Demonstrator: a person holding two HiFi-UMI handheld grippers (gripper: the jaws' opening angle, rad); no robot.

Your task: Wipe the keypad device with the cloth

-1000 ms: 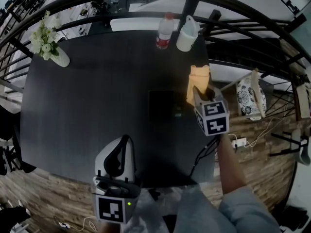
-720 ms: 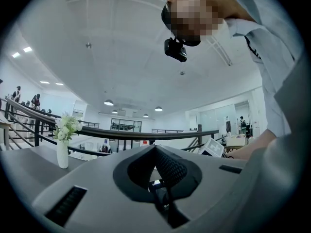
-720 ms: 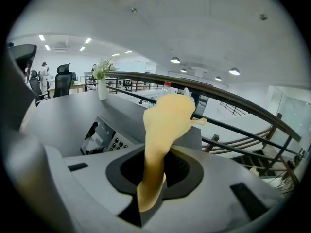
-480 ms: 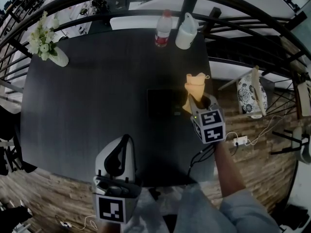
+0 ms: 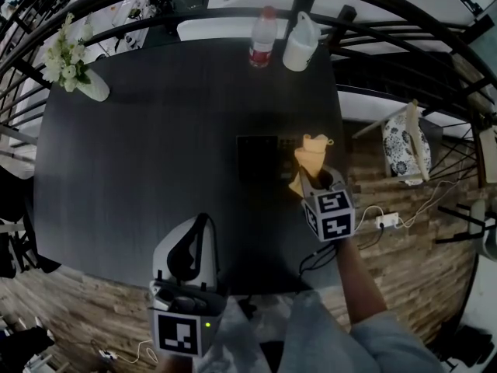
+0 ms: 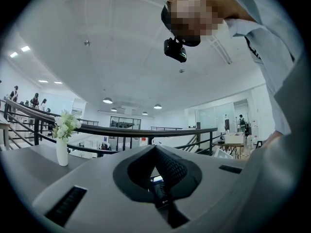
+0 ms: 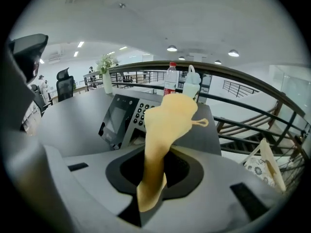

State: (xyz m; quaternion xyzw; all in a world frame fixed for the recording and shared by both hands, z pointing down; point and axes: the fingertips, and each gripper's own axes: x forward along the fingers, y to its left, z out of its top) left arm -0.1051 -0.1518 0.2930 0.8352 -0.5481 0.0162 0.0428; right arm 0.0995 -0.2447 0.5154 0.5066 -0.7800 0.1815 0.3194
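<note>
The dark keypad device (image 5: 260, 158) lies flat on the black table (image 5: 140, 146), right of its middle. In the right gripper view the keypad device (image 7: 121, 118) shows a screen and rows of keys. My right gripper (image 5: 314, 180) is shut on a yellow cloth (image 5: 310, 160), which stands up from the jaws beside the device's right edge. The cloth (image 7: 167, 118) rises from the right gripper (image 7: 159, 155) and hides part of the keys. My left gripper (image 5: 192, 249) is at the table's near edge, pointing up and away from the device. The left gripper (image 6: 155, 150) is shut on nothing.
A white vase of flowers (image 5: 75, 71) stands at the far left corner. A water bottle (image 5: 262, 42) and a white jug (image 5: 300, 42) stand at the far edge. The table's right edge runs just past my right gripper; a railing, a patterned chair (image 5: 401, 151) and a power strip (image 5: 386, 221) lie beyond.
My right gripper has drawn the cloth nearer to me and slightly left, from beyond the device's far right corner to its right edge. The left gripper has stayed put.
</note>
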